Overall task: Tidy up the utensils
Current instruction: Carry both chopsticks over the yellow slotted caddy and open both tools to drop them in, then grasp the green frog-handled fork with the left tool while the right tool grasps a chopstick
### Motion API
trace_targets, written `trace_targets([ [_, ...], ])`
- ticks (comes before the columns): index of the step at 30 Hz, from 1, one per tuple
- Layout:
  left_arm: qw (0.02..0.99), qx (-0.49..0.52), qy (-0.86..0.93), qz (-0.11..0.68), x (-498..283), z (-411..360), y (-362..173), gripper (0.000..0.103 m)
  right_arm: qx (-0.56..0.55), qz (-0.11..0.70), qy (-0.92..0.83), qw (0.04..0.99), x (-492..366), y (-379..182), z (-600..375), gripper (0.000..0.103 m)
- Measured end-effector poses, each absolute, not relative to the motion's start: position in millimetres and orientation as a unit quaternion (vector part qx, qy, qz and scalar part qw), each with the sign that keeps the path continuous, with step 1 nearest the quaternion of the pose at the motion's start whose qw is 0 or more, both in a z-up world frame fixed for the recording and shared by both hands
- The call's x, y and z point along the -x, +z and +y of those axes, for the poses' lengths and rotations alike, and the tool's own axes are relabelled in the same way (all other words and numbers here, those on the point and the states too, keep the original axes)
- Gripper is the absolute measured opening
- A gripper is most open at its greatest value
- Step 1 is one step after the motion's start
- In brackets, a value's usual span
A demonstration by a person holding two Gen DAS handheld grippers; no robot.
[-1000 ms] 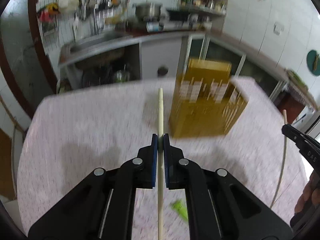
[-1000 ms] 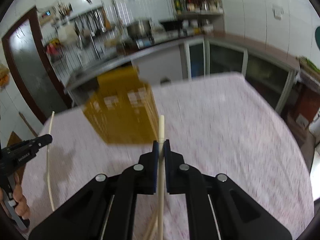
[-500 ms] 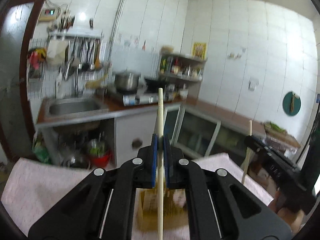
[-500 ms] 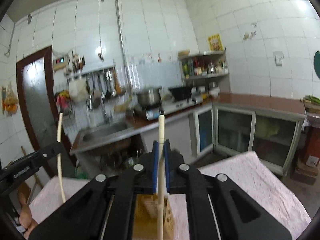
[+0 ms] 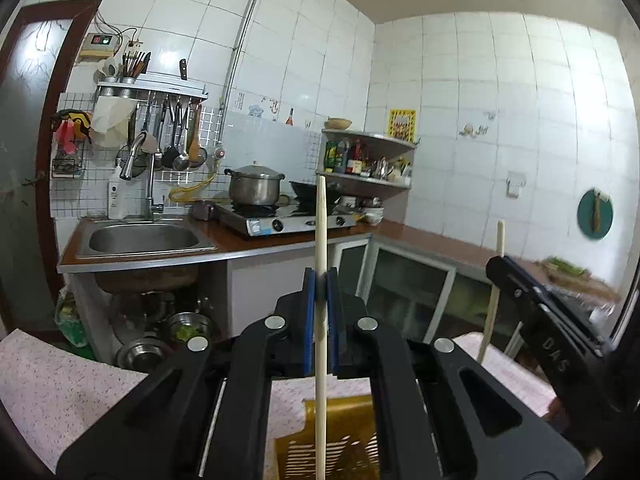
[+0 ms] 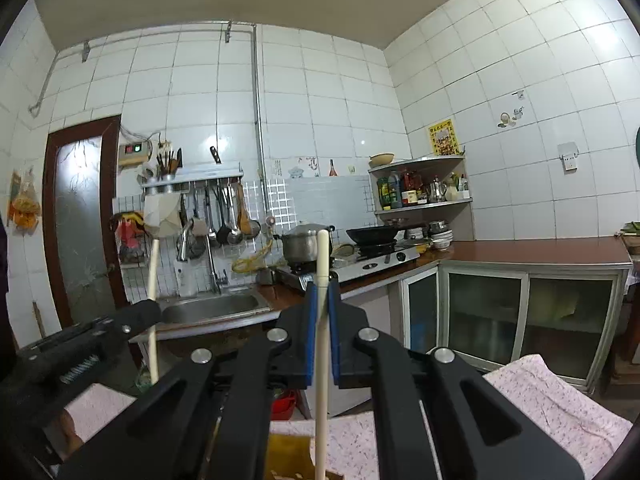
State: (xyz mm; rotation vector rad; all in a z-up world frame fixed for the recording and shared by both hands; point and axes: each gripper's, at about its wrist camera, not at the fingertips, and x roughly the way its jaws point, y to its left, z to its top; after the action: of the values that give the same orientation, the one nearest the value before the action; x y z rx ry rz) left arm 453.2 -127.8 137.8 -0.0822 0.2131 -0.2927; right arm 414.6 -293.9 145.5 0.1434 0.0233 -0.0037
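Left gripper: black, blue pads clamped on one pale wooden chopstick, held upright, round in section, smooth, plain, no print; blunt top end above the pads, lower length running down past the near edge of the left wrist view. Right gripper: same build, blue pads closed on a second chopstick of the same pale colour, upright as well, rounded top. Two chopsticks counted, one per gripper, each also seen side-on from the other camera.

On the right gripper's body, white letters "DAS", read in the left wrist view at far right. No other writing legible on the tools.

Below and between the grippers: one yellow slotted basket, translucent plastic, standing on a table with a pink speckled cloth; only its upper edge visible beneath the chopsticks.

Farther off: brown counter along the far wall, one steel sink at left, one two-burner stove with one lidded steel pot and one dark wok. Ladles and spatulas hung on a wall rack above the tap. Corner shelf with bottles, labels too small to read. Yellow poster on the tile, print unreadable. Small wall box with red and green lights beside the dark door.
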Motion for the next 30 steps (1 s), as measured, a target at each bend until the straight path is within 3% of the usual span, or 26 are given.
trace_targets([
  [14, 0.981, 0.029, -0.132, 0.142, -438.4, -114.9, 82.5, 0.006, -0.028, 0.041, -0.007, 0.999, -388.6, 72.1, -271.2, 0.006],
  [15, 0.981, 0.025, -0.13, 0.141, -433.8, -116.0, 82.1, 0.009, -0.025, 0.045, -0.007, 0.999, -385.8, 69.7, -270.1, 0.007],
  [17, 0.982, 0.022, -0.124, 0.143, -422.8, -113.0, 84.6, 0.043, -0.022, 0.063, -0.003, 0.998, -381.7, 68.7, -268.9, 0.007],
  [20, 0.98, 0.034, -0.118, 0.154, -402.8, -99.4, 93.6, 0.062, -0.05, 0.089, -0.001, 0.995, -364.6, 77.3, -276.2, 0.012],
  [21, 0.98, 0.038, -0.116, 0.159, -398.0, -95.8, 96.1, 0.065, -0.057, 0.093, -0.002, 0.994, -356.4, 79.1, -278.6, 0.032],
  [23, 0.976, 0.063, -0.11, 0.175, -383.5, -78.6, 102.9, 0.077, -0.07, 0.091, -0.016, 0.993, -332.0, 83.9, -282.8, 0.06],
  [25, 0.973, 0.08, -0.096, 0.193, -363.9, -59.5, 105.7, 0.082, -0.063, 0.105, -0.024, 0.992, -312.5, 83.8, -283.1, 0.06],
  [27, 0.97, 0.081, -0.081, 0.214, -350.4, -49.4, 103.5, 0.093, -0.061, 0.135, -0.03, 0.989, -296.3, 80.1, -285.5, 0.06],
  [30, 0.961, 0.083, -0.067, 0.255, -326.0, -34.2, 92.2, 0.095, -0.063, 0.182, -0.04, 0.98, -269.8, 66.0, -293.5, 0.06],
])
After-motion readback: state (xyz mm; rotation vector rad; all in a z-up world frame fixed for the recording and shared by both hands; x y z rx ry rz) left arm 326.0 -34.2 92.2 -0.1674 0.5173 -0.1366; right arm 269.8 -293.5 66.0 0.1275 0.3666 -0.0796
